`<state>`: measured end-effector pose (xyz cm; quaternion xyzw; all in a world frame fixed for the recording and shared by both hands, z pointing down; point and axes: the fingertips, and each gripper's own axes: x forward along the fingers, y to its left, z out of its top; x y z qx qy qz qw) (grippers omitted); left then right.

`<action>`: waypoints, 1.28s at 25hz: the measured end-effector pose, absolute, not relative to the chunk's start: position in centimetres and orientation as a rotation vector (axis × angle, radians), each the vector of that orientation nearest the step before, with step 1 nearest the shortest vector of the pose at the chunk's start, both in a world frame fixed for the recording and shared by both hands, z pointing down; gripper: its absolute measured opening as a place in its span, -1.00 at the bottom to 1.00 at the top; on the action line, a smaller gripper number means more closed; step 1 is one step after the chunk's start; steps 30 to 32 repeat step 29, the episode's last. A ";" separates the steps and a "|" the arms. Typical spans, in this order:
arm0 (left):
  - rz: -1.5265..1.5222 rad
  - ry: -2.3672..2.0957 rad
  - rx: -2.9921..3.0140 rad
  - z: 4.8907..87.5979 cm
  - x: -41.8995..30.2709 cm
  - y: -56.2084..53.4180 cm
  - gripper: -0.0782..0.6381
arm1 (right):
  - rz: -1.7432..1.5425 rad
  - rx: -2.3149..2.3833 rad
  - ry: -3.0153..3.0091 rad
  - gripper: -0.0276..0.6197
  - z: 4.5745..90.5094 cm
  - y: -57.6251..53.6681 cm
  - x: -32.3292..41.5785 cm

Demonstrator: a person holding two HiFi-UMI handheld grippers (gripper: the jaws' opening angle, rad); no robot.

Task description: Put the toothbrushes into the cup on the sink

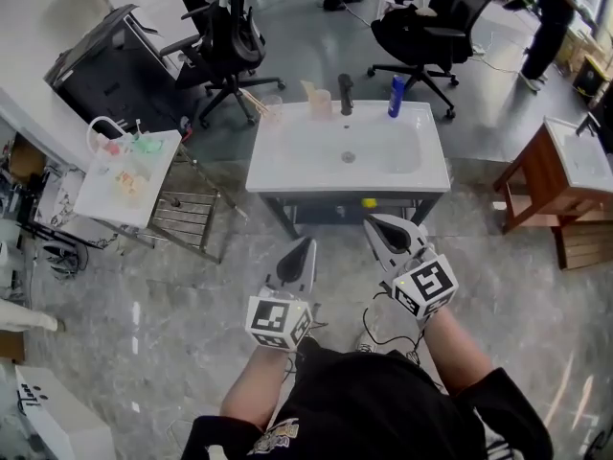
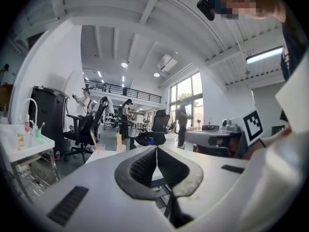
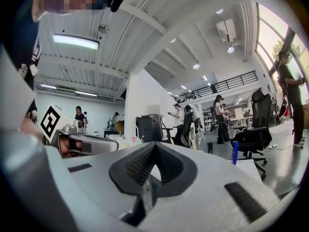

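Observation:
A white sink (image 1: pixel 421 166) stands on a dark frame ahead of me. Along its back edge are a clear cup (image 1: pixel 271 111) with a slim tan toothbrush (image 1: pixel 254 100) leaning in it, a peach cup (image 1: pixel 320 104), a black tap (image 1: pixel 346 94) and a blue bottle (image 1: pixel 397 95). My left gripper (image 1: pixel 306 244) and right gripper (image 1: pixel 373 222) are side by side just short of the sink's front edge, both shut and empty. The left gripper view shows shut jaws (image 2: pixel 155 152) with the peach cup (image 2: pixel 119 140) beyond. The right gripper (image 3: pixel 154 148) points past the blue bottle (image 3: pixel 234 152).
A white trolley (image 1: pixel 96 192) with bottles stands to the left of the sink, with a wire rack (image 1: pixel 184 218) beside it. A wooden stand (image 1: pixel 536 175) is at the right. Black office chairs (image 1: pixel 230 51) and a dark cabinet (image 1: pixel 101 65) lie behind.

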<state>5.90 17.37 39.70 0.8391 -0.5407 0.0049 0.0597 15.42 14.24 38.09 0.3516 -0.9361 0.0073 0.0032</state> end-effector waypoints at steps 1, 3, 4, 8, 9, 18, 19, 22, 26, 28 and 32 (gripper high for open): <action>0.014 -1.641 2.542 39.6 6.2 17.7 -0.76 | 0.021 1.099 -2.938 -0.90 38.0 14.5 15.7; 0.009 -1.650 2.547 39.4 6.7 18.2 -0.76 | 0.017 1.096 -2.944 -0.90 37.9 15.1 16.2; 0.006 -1.652 2.550 39.3 7.0 18.4 -0.76 | 0.015 1.095 -2.945 -0.90 37.9 15.4 16.5; -0.002 -1.651 2.559 39.1 8.0 18.8 -0.76 | 0.009 1.103 -2.944 -0.90 37.9 15.9 17.5; -0.003 -1.649 2.560 39.1 8.2 18.9 -0.76 | 0.007 1.105 -2.945 -0.90 37.9 15.9 17.7; -0.001 -1.641 2.578 38.5 8.6 18.8 -0.76 | 0.013 1.147 -2.942 -0.90 37.5 15.9 18.4; -0.001 -1.640 2.580 38.5 8.6 18.8 -0.76 | 0.011 1.148 -2.942 -0.90 37.5 15.9 18.4; 0.000 -1.638 2.579 38.3 8.5 18.6 -0.76 | 0.009 1.151 -2.942 -0.90 37.2 15.7 18.4; 0.002 -1.633 2.584 38.4 8.5 18.3 -0.76 | 0.008 1.157 -2.942 -0.90 37.2 15.4 18.4; 0.000 -1.632 2.585 38.4 8.4 18.2 -0.76 | 0.009 1.159 -2.942 -0.90 37.2 15.2 18.3; -0.001 -1.632 2.585 38.4 8.3 18.1 -0.76 | 0.010 1.160 -2.943 -0.90 37.2 15.2 18.2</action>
